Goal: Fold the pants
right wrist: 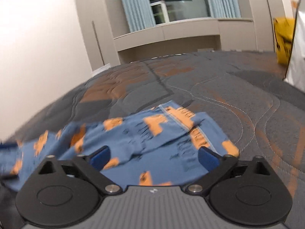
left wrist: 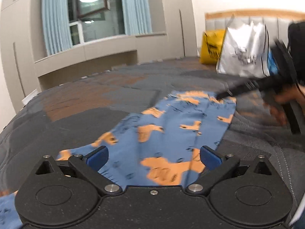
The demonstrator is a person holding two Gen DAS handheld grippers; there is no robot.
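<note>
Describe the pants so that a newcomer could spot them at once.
Start at the grey and orange quilted bedspread that fills the lower room. The pants lie spread on it, below both grippers. They alone are blue with orange cartoon prints; the bags beyond are yellow and white.

Both wrist cameras looked low and close across the bed [left wrist: 80, 95] toward the window [right wrist: 183, 2], sharing the pants [left wrist: 171, 126].
</note>
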